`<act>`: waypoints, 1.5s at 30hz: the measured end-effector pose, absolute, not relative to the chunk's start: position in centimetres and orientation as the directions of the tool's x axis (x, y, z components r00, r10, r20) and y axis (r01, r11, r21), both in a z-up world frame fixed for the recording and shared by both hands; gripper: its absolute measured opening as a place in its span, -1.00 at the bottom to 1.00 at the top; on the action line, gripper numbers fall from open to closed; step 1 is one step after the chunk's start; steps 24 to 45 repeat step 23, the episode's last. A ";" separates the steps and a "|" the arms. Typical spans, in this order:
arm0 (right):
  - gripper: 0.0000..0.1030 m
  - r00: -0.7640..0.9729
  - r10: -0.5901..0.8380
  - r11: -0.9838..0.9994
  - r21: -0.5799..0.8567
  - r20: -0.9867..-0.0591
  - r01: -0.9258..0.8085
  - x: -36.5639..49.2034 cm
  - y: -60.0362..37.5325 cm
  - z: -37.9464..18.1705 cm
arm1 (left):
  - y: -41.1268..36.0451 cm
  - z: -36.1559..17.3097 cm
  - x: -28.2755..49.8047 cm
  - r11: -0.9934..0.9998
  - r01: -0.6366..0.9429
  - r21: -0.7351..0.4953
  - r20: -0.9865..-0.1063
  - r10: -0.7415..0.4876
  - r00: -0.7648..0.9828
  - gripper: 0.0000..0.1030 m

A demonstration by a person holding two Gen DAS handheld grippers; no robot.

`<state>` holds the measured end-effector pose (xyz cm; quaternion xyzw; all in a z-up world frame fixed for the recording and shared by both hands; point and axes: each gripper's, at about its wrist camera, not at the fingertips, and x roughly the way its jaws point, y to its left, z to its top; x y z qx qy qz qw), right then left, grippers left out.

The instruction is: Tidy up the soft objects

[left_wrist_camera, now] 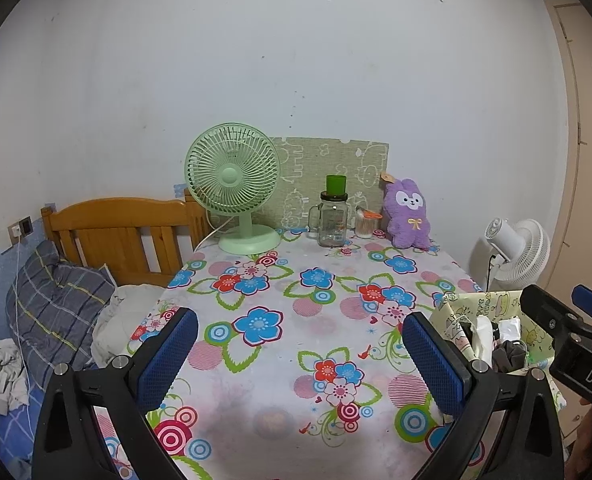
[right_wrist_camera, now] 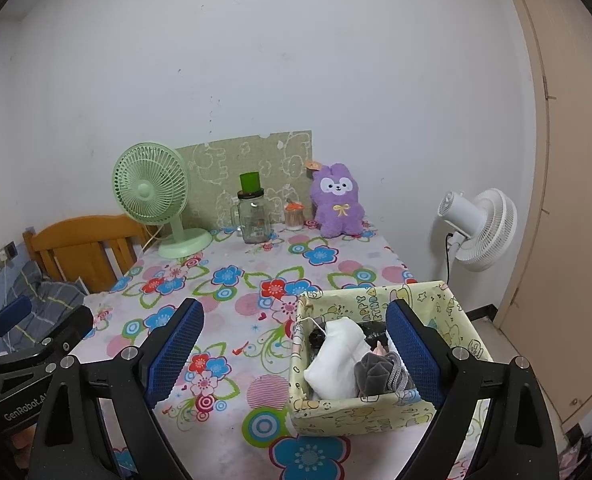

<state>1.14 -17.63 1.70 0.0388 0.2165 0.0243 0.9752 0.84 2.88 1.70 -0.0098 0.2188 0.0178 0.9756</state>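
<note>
- Left tongs (left_wrist_camera: 300,354): released, blue pads wide apart, nothing between them; they hover over the bare floral cloth of the worktop (left_wrist_camera: 280,344), left of the fabric basket (left_wrist_camera: 456,308).
- Right tongs (right_wrist_camera: 295,354): also released, empty. Right pad sits in front of the basket's (right_wrist_camera: 360,410) right half in the right wrist view, left pad over the cloth left of the basket; cannot tell if the right pad touches anything inside.
- Basket: pale yellow, cartoon print, sits on the worktop at its near right edge.
- In the basket: folded white cloth (right_wrist_camera: 338,354) at left, grey soft item (right_wrist_camera: 372,374) right of it, touching it, a dark item behind both; all partly hidden by the right pad.
- Purple plush bunny (right_wrist_camera: 338,200): upright on the worktop, well behind the basket, leaning against the wall side, orange tag at its ear.
- Left of the bunny, in a row: small jar with orange lid (right_wrist_camera: 294,218), glass mug jar (right_wrist_camera: 252,220) with a green cup (right_wrist_camera: 250,182) on top, then green desk fan (right_wrist_camera: 152,200) at far left.
- Patterned green mat (right_wrist_camera: 256,168) stands against the wall behind that row.
- White fan (right_wrist_camera: 478,228) stands off the worktop, behind and right of the basket.
- Wooden bed headboard (left_wrist_camera: 124,236) and striped pillow (left_wrist_camera: 56,300) lie far left of the basket, beside the worktop.
</note>
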 end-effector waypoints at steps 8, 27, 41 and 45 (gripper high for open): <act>0.86 0.909 0.061 0.996 0.085 -0.413 -0.028 0.8 -17.6 1.7 | 2.8 1.7 0.7 0.999 -0.035 -0.011 -0.421 0.028 0.907 0.99; 0.87 0.909 0.062 0.996 0.084 -0.412 -0.030 0.8 -17.6 1.8 | 2.4 1.8 0.4 0.999 -0.033 -0.010 -0.416 0.026 0.909 0.99; 0.87 0.909 0.062 0.996 0.084 -0.412 -0.030 0.8 -17.6 1.8 | 2.4 1.8 0.4 0.999 -0.033 -0.010 -0.416 0.026 0.909 0.99; 0.87 0.909 0.062 0.996 0.084 -0.412 -0.030 0.8 -17.6 1.8 | 2.4 1.8 0.4 0.999 -0.033 -0.010 -0.416 0.026 0.909 0.99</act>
